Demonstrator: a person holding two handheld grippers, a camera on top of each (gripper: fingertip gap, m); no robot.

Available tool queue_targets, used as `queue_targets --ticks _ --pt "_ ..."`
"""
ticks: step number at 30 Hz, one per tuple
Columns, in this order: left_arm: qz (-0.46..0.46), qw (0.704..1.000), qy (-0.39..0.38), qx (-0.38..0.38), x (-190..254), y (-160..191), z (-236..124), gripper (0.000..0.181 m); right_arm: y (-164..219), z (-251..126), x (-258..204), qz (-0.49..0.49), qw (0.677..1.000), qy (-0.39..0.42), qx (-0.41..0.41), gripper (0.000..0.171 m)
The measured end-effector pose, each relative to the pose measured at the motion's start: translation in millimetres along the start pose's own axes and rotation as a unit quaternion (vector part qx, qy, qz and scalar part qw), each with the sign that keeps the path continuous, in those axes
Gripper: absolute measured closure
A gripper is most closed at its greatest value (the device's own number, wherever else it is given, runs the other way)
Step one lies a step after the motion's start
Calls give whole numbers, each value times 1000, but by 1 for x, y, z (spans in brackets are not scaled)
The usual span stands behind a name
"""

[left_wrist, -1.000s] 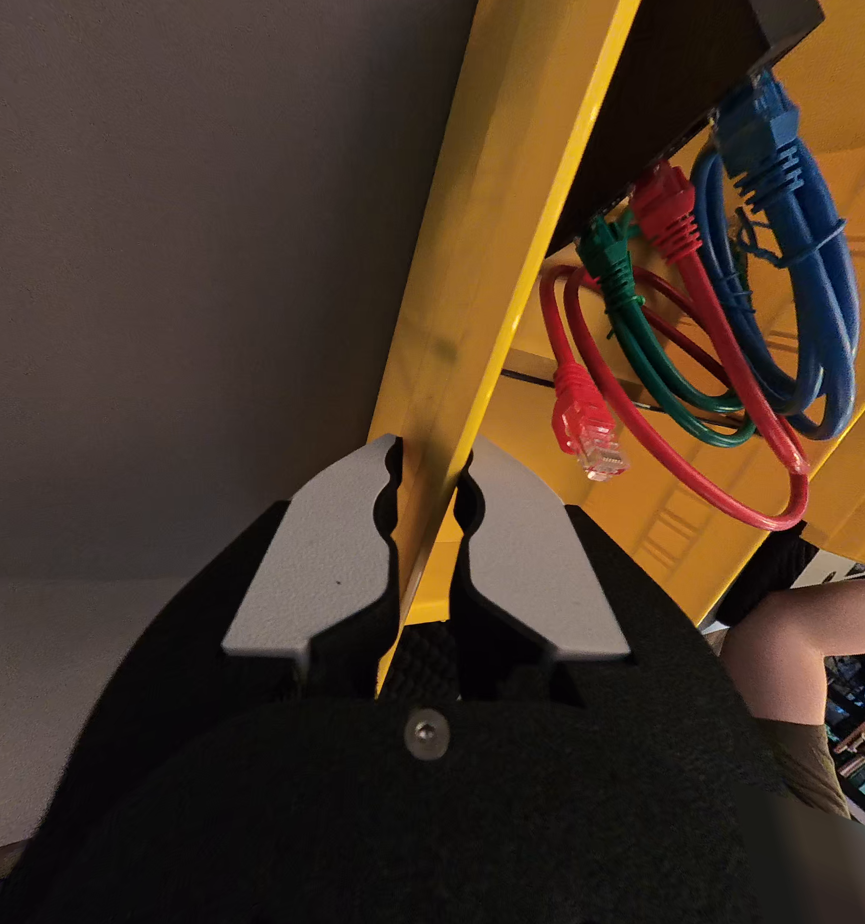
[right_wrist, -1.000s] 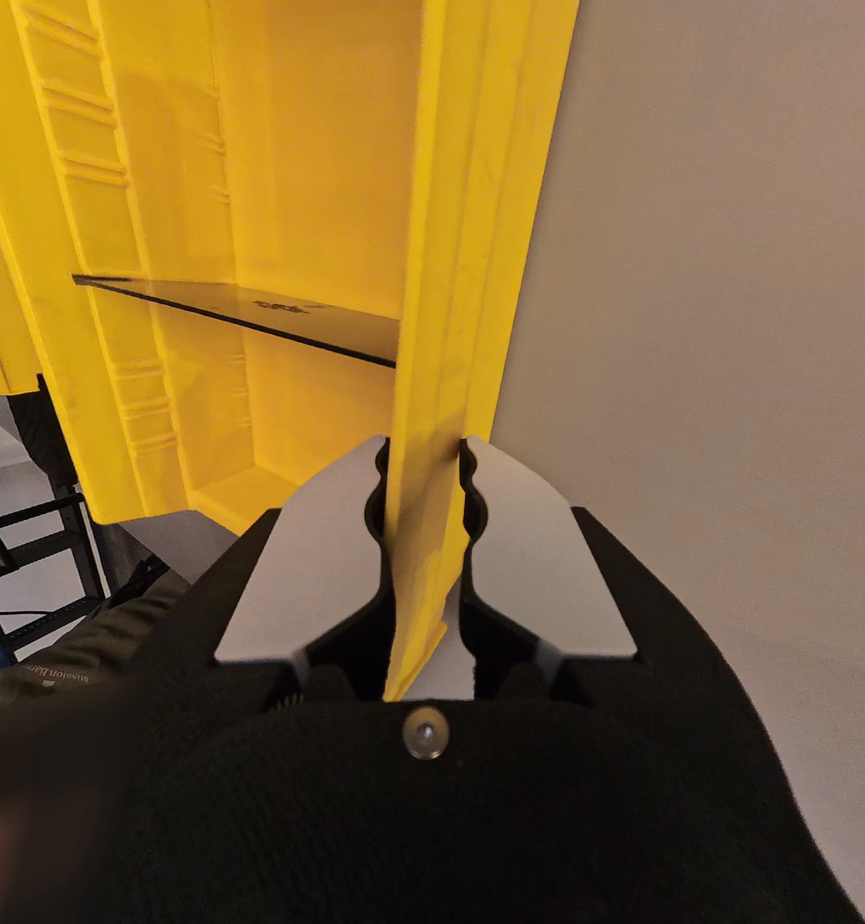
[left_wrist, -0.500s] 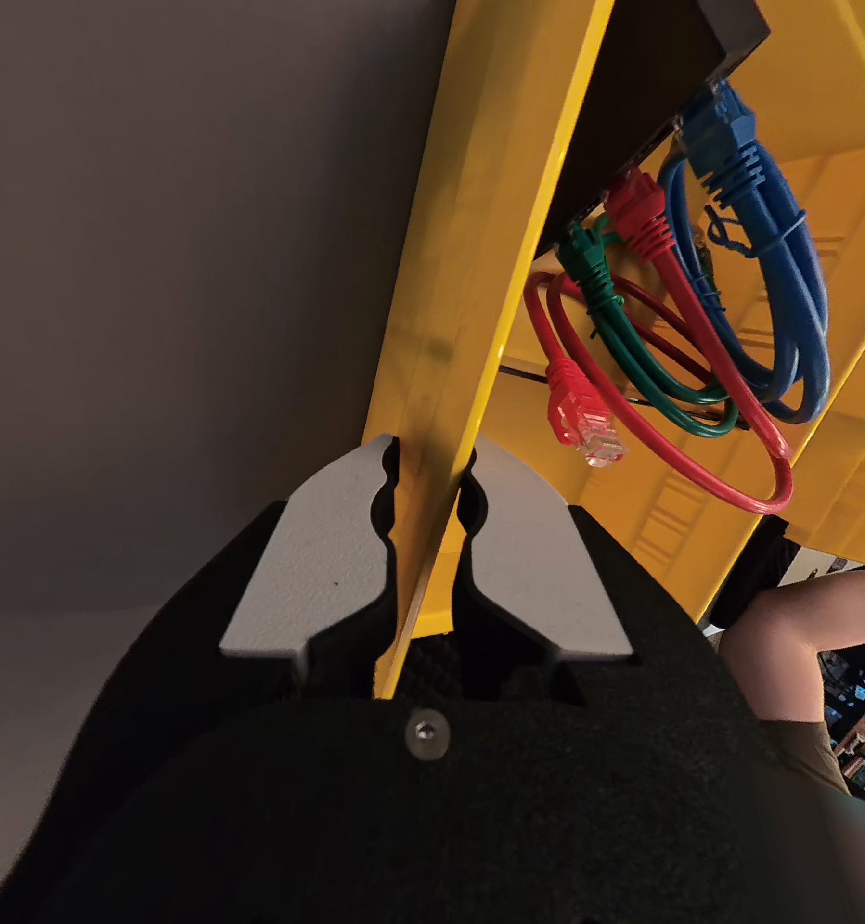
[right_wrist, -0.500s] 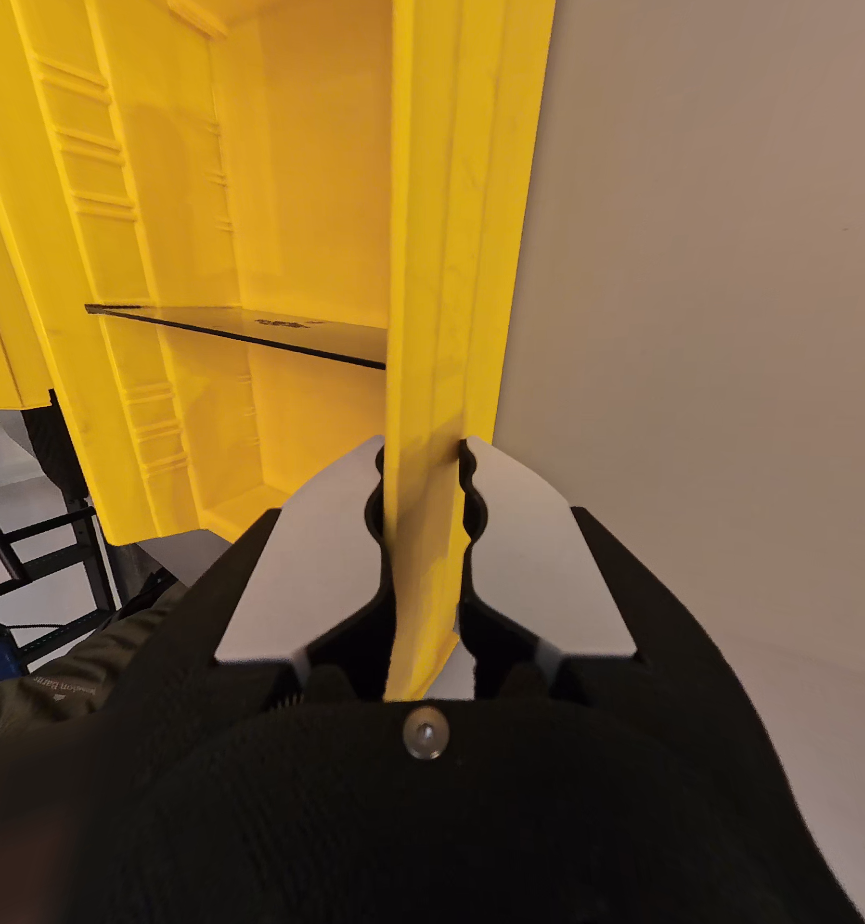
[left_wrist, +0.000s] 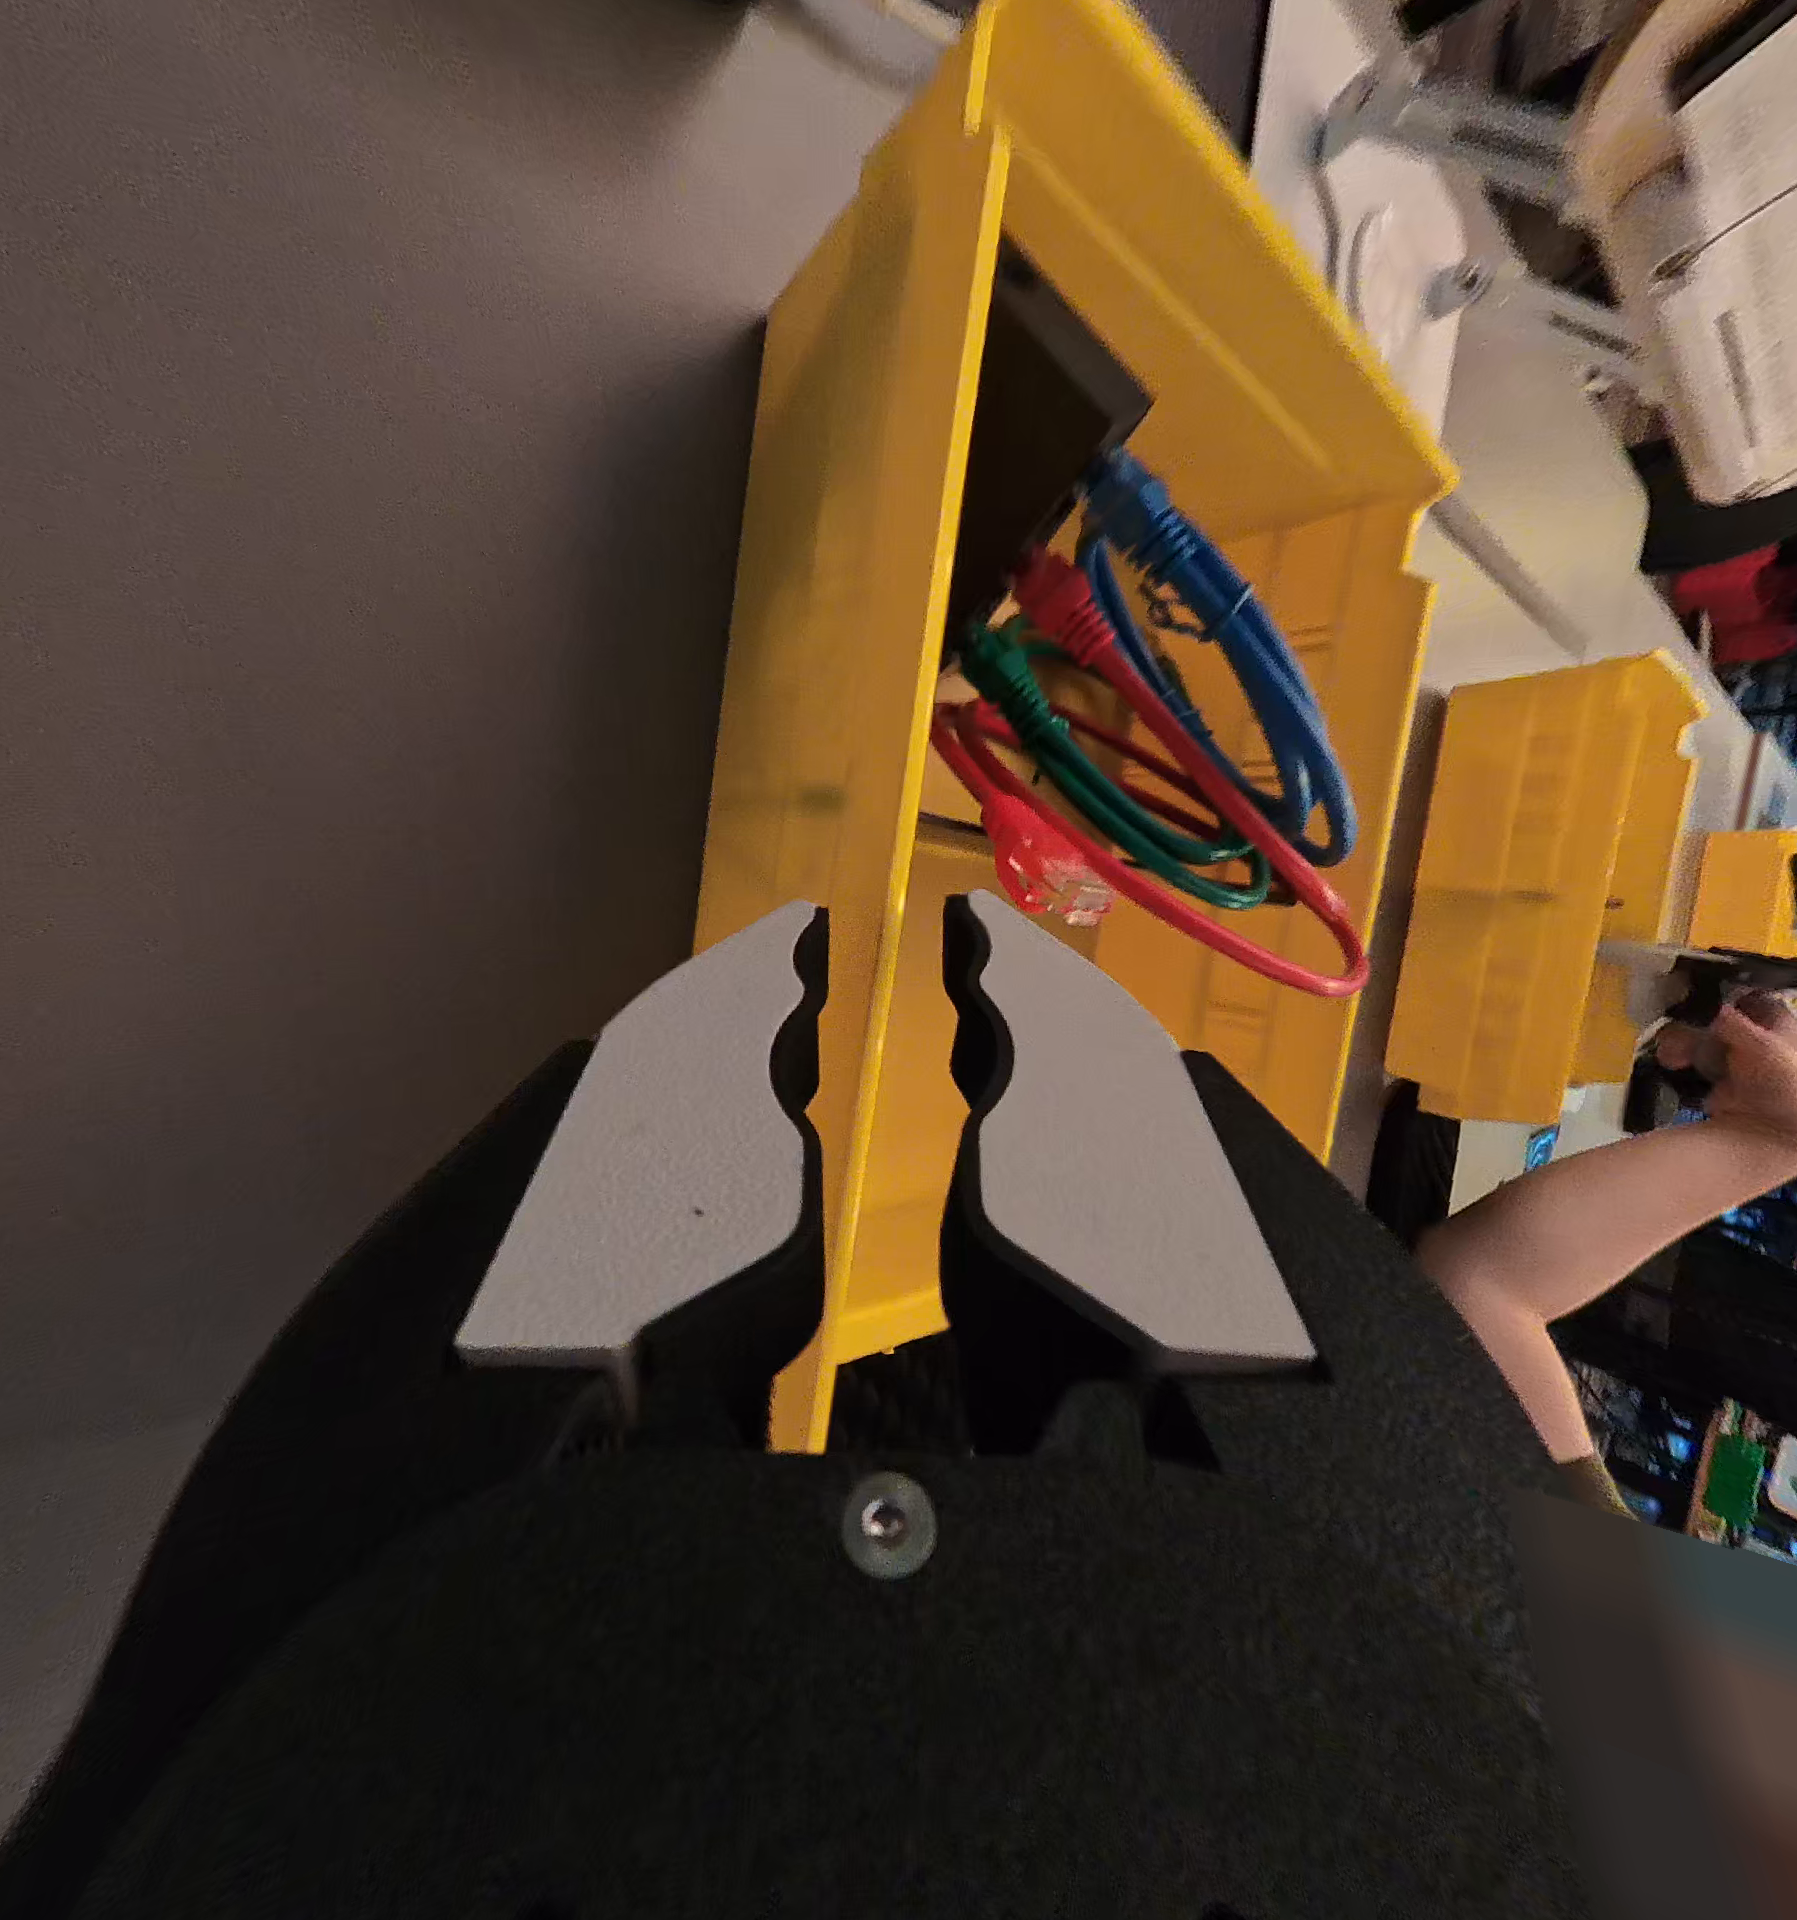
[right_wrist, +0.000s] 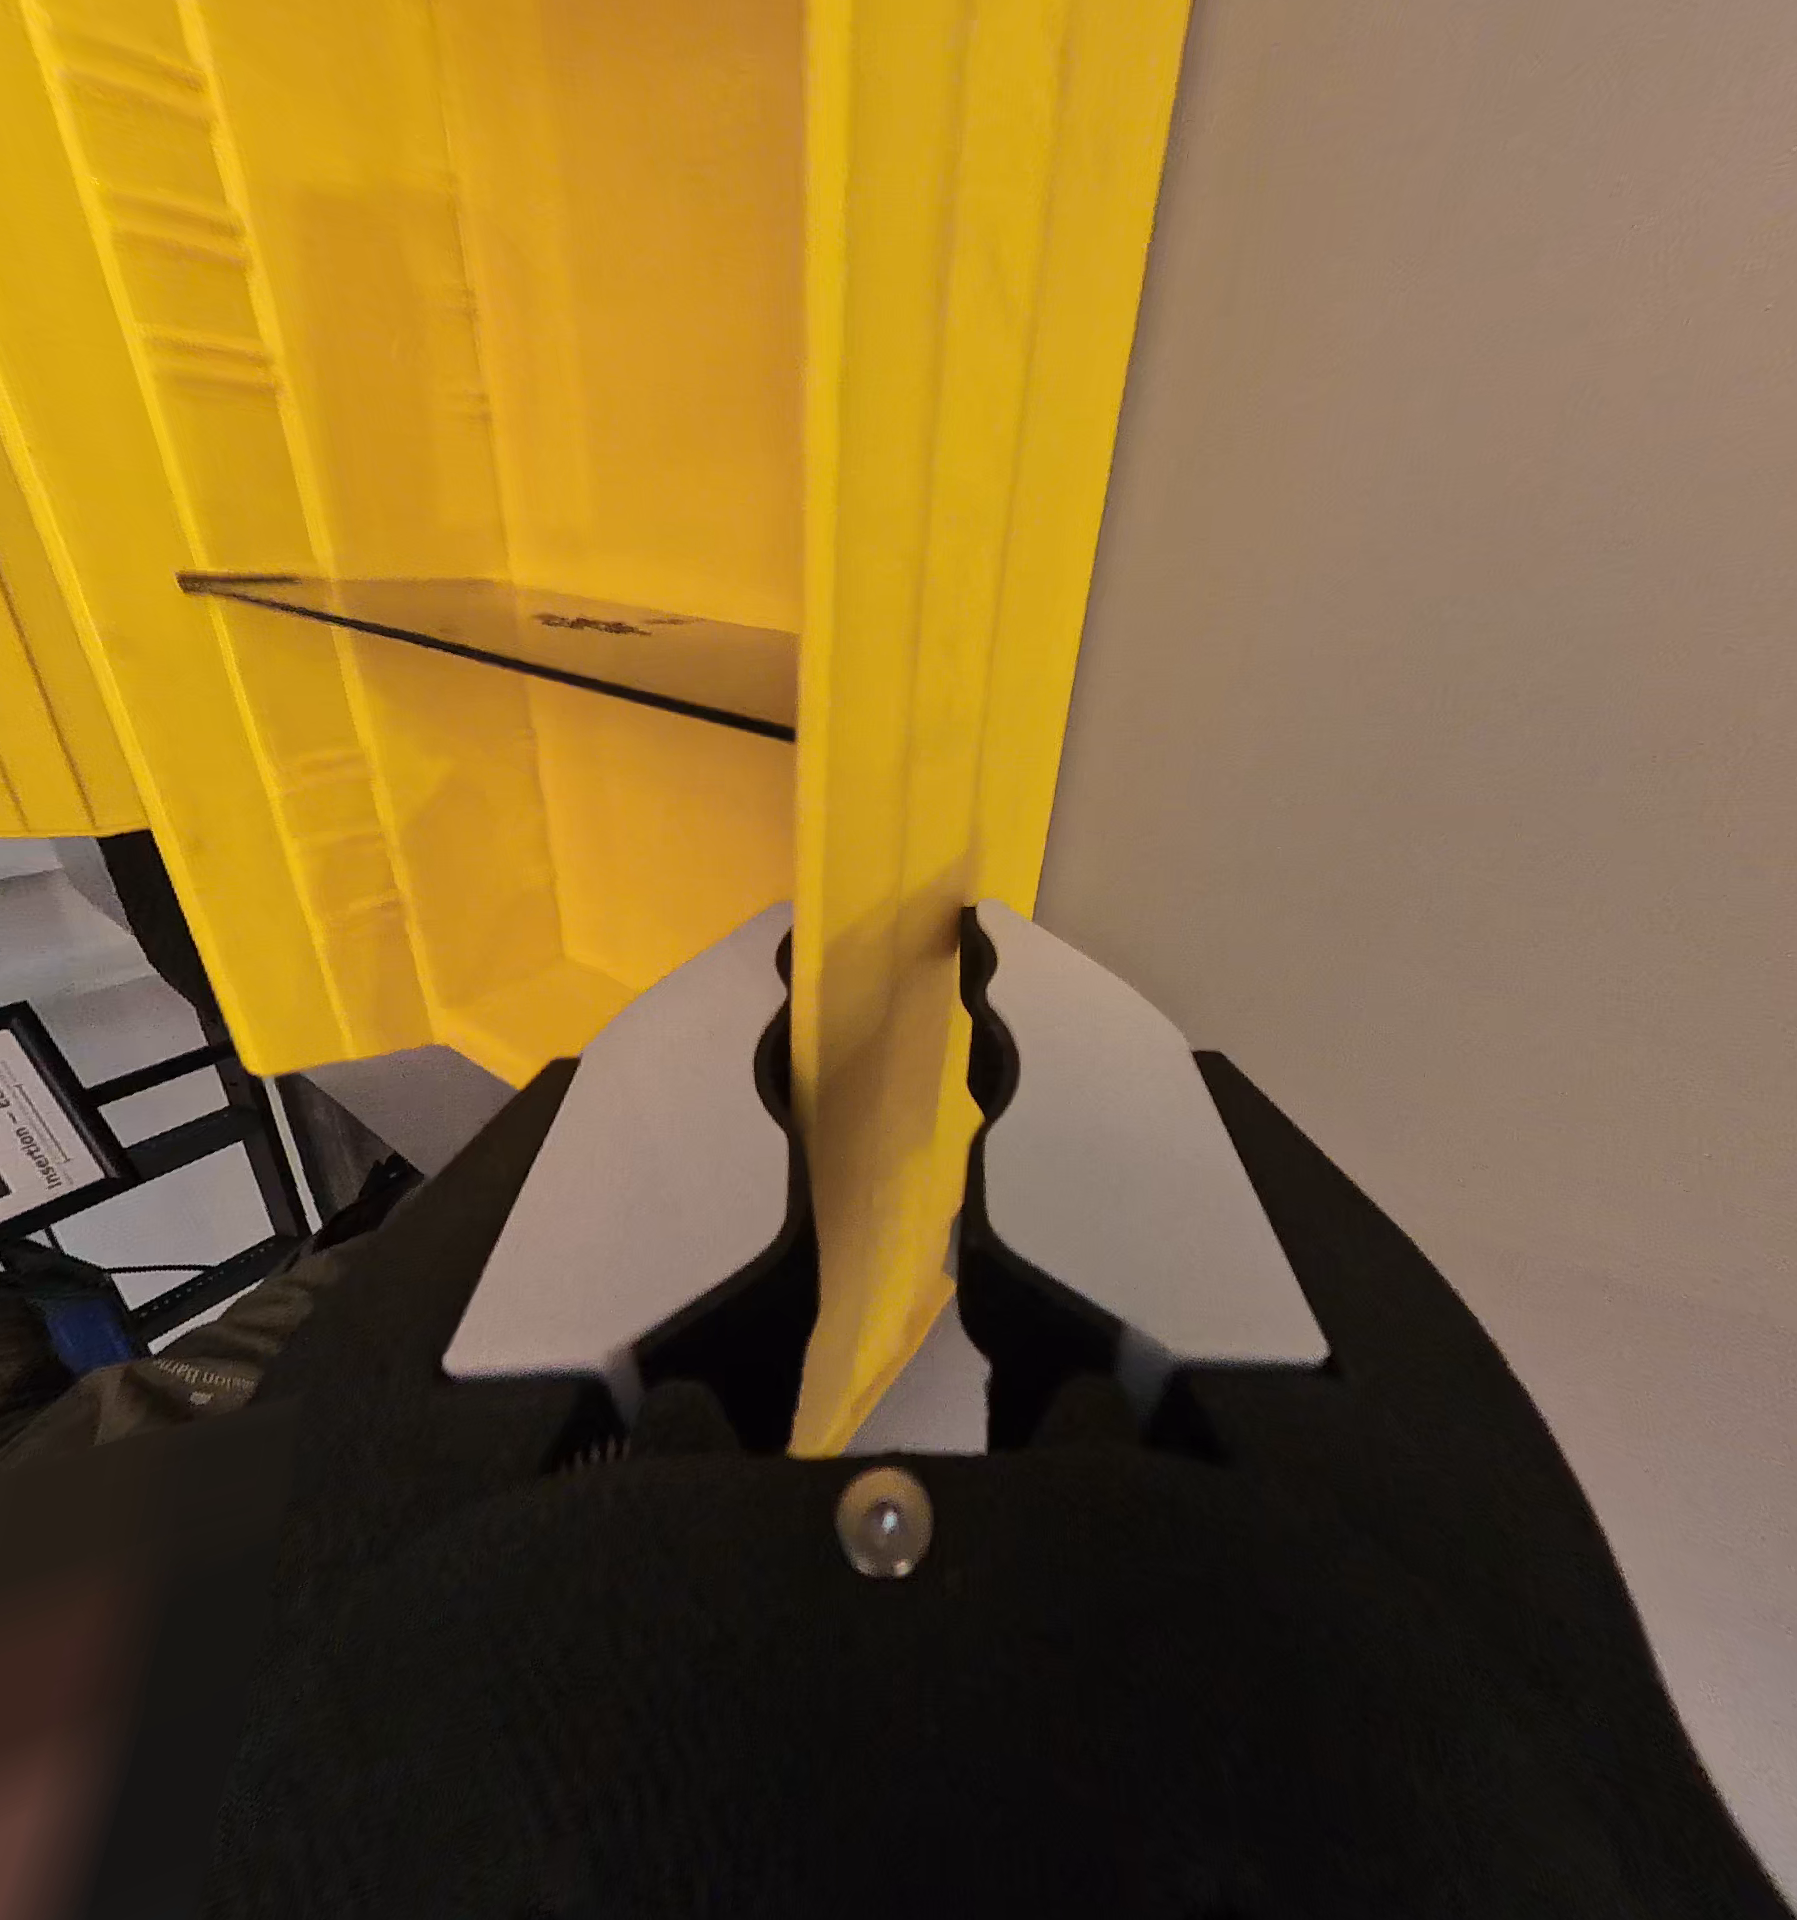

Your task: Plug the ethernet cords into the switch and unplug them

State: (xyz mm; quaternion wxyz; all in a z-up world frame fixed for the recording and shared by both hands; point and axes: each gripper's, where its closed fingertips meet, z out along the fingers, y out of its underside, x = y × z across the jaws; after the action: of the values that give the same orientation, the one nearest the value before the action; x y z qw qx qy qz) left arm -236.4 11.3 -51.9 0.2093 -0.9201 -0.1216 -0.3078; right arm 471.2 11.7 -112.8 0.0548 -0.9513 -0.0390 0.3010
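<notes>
Ethernet cords (left_wrist: 1164, 769), red, green, blue loops, black switch (left_wrist: 1039, 436)

Glossy yellow plastic bin (left_wrist: 1164, 260); matt grey fingers (right_wrist: 665, 1164) set in rough black foam.

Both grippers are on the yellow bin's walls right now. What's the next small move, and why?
Probably set the yellow bin down level and let go. The left gripper and right gripper each clamp a bin wall, so neither can reach a cord. The switch inside holds blue, green and red plugs, and the red cord's free plug dangles loose.
</notes>
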Motion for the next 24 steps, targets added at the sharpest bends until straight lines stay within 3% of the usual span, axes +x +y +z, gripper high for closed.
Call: queue_targets --ticks 5,9,12,15,17,20,21,24 --pt "26 997 35 65 10 -24 -25 158 0 -2 -3 -6 1000 5 2 142" --pt "127 983 12 135 24 -46 -44 158 -17 -23 -6 1 997 -3 74 142" --pt "253 944 -20 209 49 -63 -61 159 -30 -51 -11 -5 989 9 150 142" --pt "364 887 -54 278 83 -72 -77 158 -51 -90 -37 -60 964 6 258 142" --pt "419 832 -87 353 103 -80 -90 145 -64 -122 -64 -117 932 10 342 142" --pt "495 762 -128 398 123 -77 -91 141 -75 -170 -120 -236 847 12 476 142" --pt "518 754 -135 381 124 -73 -82 145 -73 -179 -141 -276 817 3 506 141" --pt "546 773 -139 291 115 -62 -46 140 -57 -188 -204 -395 715 -47 575 132"
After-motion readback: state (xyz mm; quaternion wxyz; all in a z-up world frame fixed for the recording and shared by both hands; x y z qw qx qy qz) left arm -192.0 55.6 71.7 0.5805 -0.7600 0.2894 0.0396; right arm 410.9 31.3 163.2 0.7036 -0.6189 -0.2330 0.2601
